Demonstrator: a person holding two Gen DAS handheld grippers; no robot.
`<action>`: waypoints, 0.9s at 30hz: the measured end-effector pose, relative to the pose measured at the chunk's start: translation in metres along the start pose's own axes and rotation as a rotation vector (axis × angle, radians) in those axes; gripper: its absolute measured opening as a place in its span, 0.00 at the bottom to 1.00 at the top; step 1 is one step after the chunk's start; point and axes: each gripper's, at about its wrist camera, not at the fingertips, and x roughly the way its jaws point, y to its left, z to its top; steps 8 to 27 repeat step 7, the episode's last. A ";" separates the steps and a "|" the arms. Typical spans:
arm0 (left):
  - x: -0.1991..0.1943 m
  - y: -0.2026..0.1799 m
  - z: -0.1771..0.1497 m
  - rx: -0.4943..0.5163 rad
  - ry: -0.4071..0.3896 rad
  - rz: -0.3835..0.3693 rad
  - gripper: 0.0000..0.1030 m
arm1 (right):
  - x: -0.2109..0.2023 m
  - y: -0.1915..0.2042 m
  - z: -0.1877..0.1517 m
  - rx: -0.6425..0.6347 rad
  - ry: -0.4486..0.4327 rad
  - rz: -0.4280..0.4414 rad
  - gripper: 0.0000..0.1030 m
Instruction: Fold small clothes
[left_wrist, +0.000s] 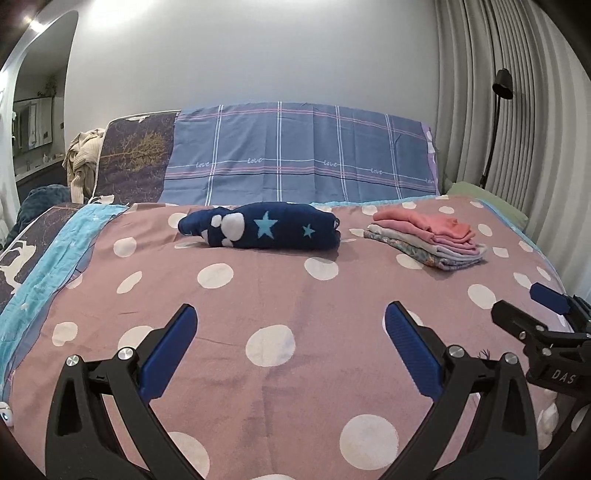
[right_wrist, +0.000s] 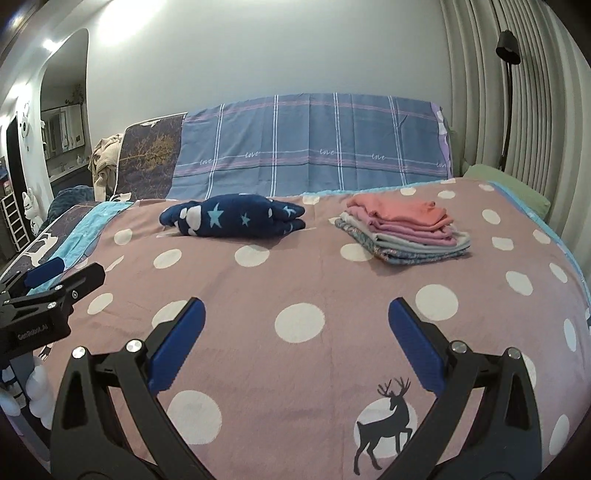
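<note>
Both claws are held released above the near edge of the bed (left_wrist: 280, 295): left claw (left_wrist: 290, 325), right claw (right_wrist: 295, 317) (nothing gripped). A navy star-print garment (left_wrist: 262, 225) lies toward the far edge; the folded stack (left_wrist: 428, 240) sits right of it, apart.

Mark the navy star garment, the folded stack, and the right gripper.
navy star garment (left_wrist: 266, 225), left wrist view, on its middle by the big star.
folded stack (right_wrist: 402, 230), right wrist view, on its front edge.
right gripper (right_wrist: 295, 317), right wrist view, midway between fingertips.
</note>
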 end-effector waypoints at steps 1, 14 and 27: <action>-0.001 -0.001 0.000 0.002 -0.001 0.004 0.99 | 0.000 0.000 -0.001 0.002 0.003 0.003 0.98; -0.003 -0.008 0.001 0.029 -0.010 0.026 0.99 | -0.001 -0.005 -0.001 0.015 0.001 0.009 0.98; -0.003 -0.008 0.001 0.029 -0.010 0.026 0.99 | -0.001 -0.005 -0.001 0.015 0.001 0.009 0.98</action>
